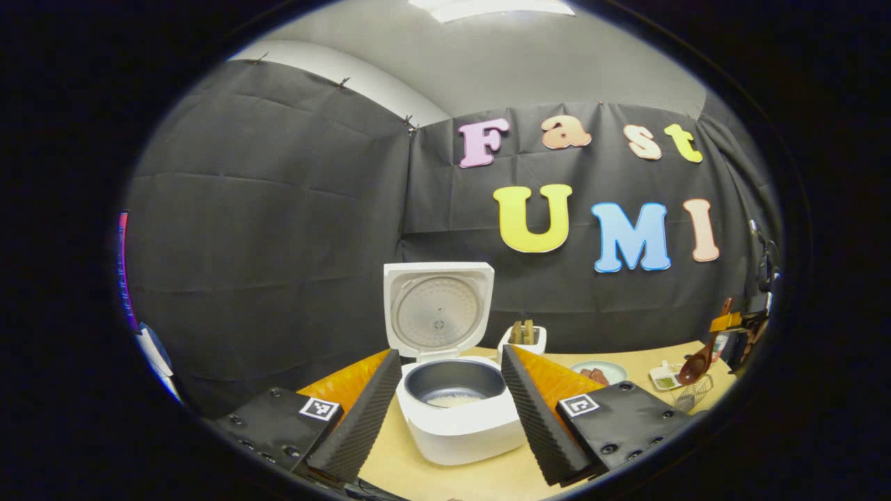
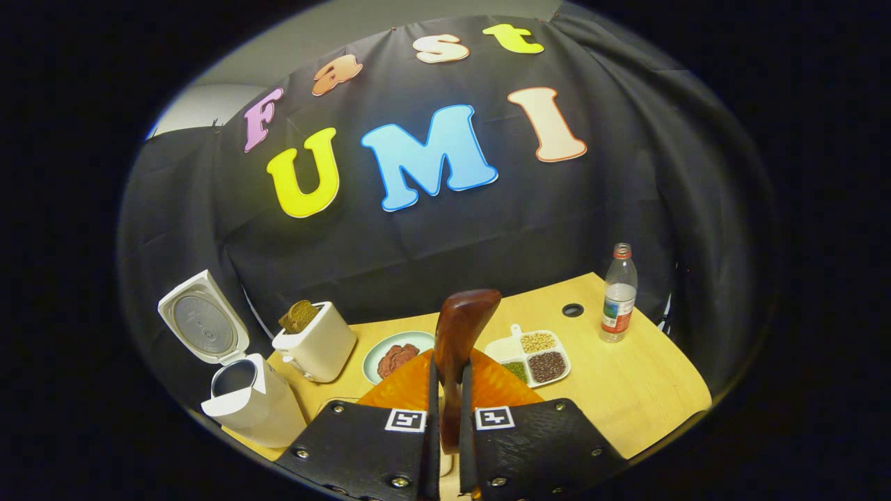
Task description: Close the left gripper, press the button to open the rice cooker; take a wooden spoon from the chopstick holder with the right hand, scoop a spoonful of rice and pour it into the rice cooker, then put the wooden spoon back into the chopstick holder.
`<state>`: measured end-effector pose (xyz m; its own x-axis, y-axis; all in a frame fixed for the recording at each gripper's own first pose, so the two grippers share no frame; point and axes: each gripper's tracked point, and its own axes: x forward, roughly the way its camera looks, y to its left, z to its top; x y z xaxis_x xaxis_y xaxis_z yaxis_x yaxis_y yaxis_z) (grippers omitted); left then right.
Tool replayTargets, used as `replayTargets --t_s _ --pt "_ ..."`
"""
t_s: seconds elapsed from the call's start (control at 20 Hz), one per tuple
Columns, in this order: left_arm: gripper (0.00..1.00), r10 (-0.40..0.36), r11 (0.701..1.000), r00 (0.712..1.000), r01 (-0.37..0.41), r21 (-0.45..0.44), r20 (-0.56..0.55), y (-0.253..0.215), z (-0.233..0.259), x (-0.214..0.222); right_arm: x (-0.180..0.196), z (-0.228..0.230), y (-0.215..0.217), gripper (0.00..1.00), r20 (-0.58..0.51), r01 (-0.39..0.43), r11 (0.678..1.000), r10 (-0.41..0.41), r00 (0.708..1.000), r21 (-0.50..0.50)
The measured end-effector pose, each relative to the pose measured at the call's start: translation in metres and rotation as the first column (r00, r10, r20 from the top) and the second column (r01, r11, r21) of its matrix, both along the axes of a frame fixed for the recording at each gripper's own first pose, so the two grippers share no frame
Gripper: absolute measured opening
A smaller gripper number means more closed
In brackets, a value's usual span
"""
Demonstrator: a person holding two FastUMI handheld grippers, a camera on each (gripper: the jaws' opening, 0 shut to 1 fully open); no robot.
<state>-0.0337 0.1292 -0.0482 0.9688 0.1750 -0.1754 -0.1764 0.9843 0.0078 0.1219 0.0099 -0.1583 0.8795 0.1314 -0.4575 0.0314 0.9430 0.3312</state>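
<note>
Right hand-held gripper [image 2: 446, 410] is clamped on the wooden spoon [image 2: 456, 348], both fingers pinching the handle while the bowl stands upright above them; left hand-held gripper [image 1: 449, 410] is spread wide, framing the open rice cooker [image 1: 452, 410] on the desk [image 1: 445, 480]. Judged rigid, light and smooth, the spoon may pivot, so a mid-handle hold suits it.
</note>
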Motion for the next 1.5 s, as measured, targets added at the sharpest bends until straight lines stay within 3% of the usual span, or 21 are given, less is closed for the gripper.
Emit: replayTargets --t_s 0.6,1.15,1.25,1.5 --pt "0.99 0.053 0.999 0.998 -0.053 -0.006 -0.028 0.065 -0.02 -0.016 0.0 -0.042 0.097 0.11 -0.057 -0.087 0.996 0.086 0.995 -0.021" --pt "0.95 0.024 1.0 0.999 -0.024 0.01 -0.046 0.088 -0.029 -0.011 -0.017 -0.104 0.153 0.11 -0.115 -0.125 0.983 0.11 0.987 -0.133" --pt "1.0 0.017 1.0 0.999 -0.016 0.013 -0.042 0.09 -0.029 -0.009 -0.018 -0.104 0.159 0.12 -0.099 -0.121 0.982 0.107 0.989 -0.144" --pt "0.95 0.001 1.0 0.999 -0.001 0.002 -0.041 0.09 -0.032 -0.005 -0.024 -0.103 0.18 0.11 -0.113 -0.119 0.991 0.112 0.987 -0.066"
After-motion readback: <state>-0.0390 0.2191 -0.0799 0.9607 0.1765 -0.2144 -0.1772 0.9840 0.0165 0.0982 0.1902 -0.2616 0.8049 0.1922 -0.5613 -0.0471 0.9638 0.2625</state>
